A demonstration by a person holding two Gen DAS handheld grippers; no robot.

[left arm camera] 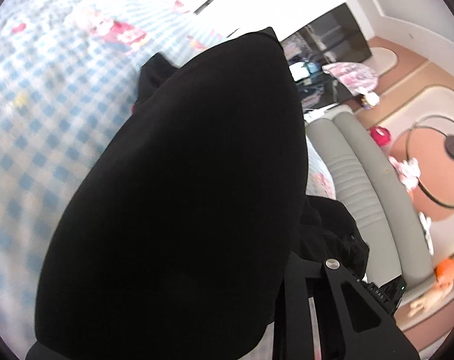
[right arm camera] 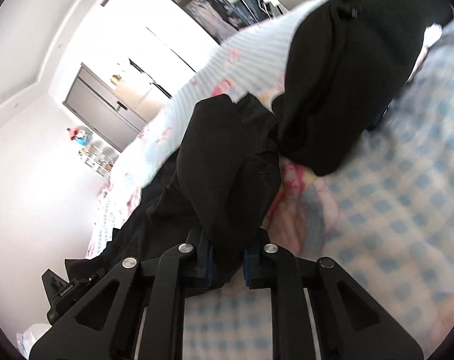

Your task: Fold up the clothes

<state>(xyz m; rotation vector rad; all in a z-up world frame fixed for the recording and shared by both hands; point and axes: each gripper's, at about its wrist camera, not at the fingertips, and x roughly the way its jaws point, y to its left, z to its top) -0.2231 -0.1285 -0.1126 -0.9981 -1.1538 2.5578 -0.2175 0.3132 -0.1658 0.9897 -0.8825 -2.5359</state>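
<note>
- The right gripper (right arm camera: 227, 258) has its two blue-padded fingers (right arm camera: 252, 267) drawn close on a bunched fold of the black garment (right arm camera: 227, 180); the cloth fills the narrow gap between the pads and runs up and away from them.
- Beyond that pinch, the same dark cloth spreads in loose, raised folds across the bed, with a second large mass of it further off toward the upper right of the right wrist view.
- The right gripper points slantwise down at the blue-and-white checked bedspread (right arm camera: 392, 210), its black linkage arms splayed at the bottom of the view.
- The left gripper (left arm camera: 290, 258) is almost wholly hidden: the black garment (left arm camera: 182, 195) drapes over its front and covers the fingertips, so how far they stand apart cannot be told, nor whether the pads press on the cloth.
- Only the right-hand linkage arm of the left gripper shows, at the lower right of its view, angled down toward the bed.
- Around it lie the checked bedspread (left arm camera: 46, 120) on the left and a grey padded bed edge (left arm camera: 362, 186) on the right, with a round glass table (left arm camera: 437, 162) on the floor beyond.
</note>
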